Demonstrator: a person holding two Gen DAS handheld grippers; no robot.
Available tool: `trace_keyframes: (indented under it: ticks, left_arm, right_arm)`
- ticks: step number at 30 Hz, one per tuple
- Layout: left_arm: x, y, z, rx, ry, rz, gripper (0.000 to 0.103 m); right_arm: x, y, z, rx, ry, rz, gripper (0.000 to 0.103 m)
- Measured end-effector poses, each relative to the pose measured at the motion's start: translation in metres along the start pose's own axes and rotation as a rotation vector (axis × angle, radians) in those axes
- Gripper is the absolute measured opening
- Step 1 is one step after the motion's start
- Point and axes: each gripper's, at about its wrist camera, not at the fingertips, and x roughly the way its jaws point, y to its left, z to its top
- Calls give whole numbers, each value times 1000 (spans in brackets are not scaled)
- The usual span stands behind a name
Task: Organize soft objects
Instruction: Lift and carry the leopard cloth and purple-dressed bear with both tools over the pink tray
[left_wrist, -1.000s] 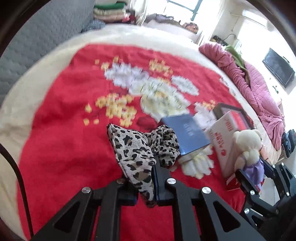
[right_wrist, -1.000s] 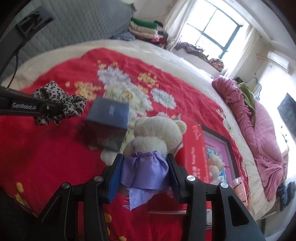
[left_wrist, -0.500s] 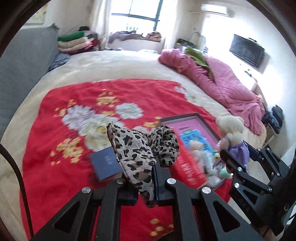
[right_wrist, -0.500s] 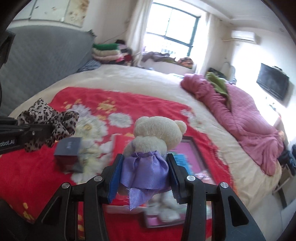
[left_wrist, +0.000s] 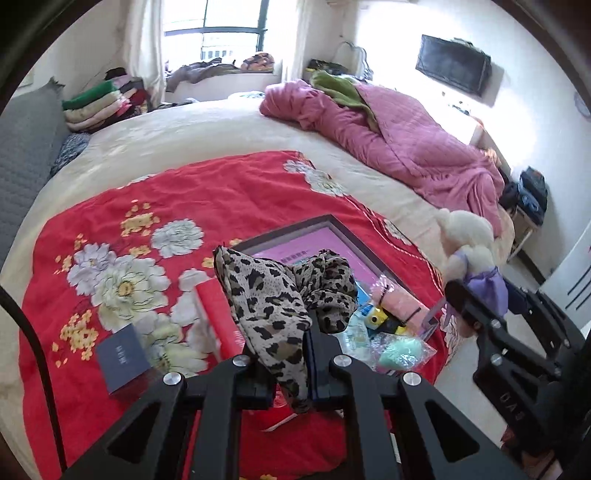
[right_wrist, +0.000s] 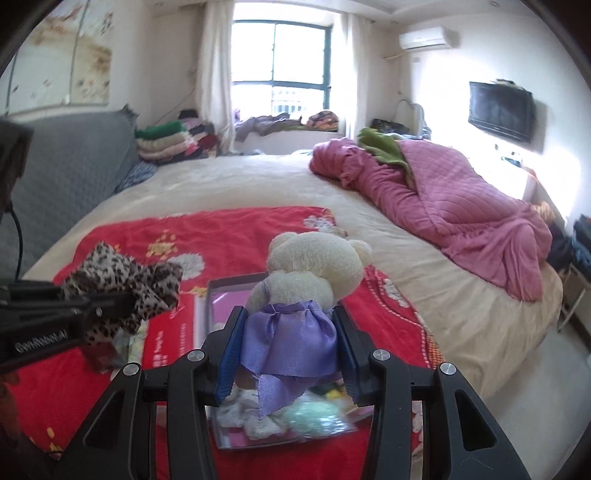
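Note:
My left gripper (left_wrist: 291, 354) is shut on a leopard-print fabric scrunchie (left_wrist: 280, 291), held up above the red floral blanket (left_wrist: 155, 206). The same scrunchie (right_wrist: 125, 291) shows at the left of the right wrist view, in the left gripper (right_wrist: 92, 310). My right gripper (right_wrist: 288, 350) is shut on a cream teddy bear in a purple dress (right_wrist: 306, 273); its blue pads press the dress on both sides. In the left wrist view the bear (left_wrist: 469, 251) and right gripper (left_wrist: 476, 310) hang at the right. Below both lies an open dark-framed box with a pink lining (left_wrist: 325, 236), holding small packets and toys.
A red box lid (left_wrist: 218, 314) and a dark blue booklet (left_wrist: 122, 354) lie on the blanket left of the box. A pink quilt (right_wrist: 443, 210) is heaped on the bed's right side. Folded clothes (right_wrist: 166, 144) are stacked by the grey headboard (right_wrist: 70, 173). The bed edge and floor (right_wrist: 546, 380) are at right.
Both grippers rose and swung right over the bed, rolling as they went; the view now takes in the open box, window and room. The scrunchie and the bear stay gripped.

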Motion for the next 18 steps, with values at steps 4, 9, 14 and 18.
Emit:
trace_keyframes:
  ticks: [4,9,14,18]
  left_arm:
    - [17,-14,2,26,27,-5,12]
    - [42,-28,2,54,66,-6,12]
    - [64,-37,-2,75,105,-13,12]
    - [80,-38,-4,73,131,-26,12]
  right_arm:
    - [4,-19,-4,38,14,-11,47]
    - [11,-27,-9,49,30,-8,47]
    - [25,-33,-15,54,60,-5,47]
    - [33,-35,-18,52,74,0,47]
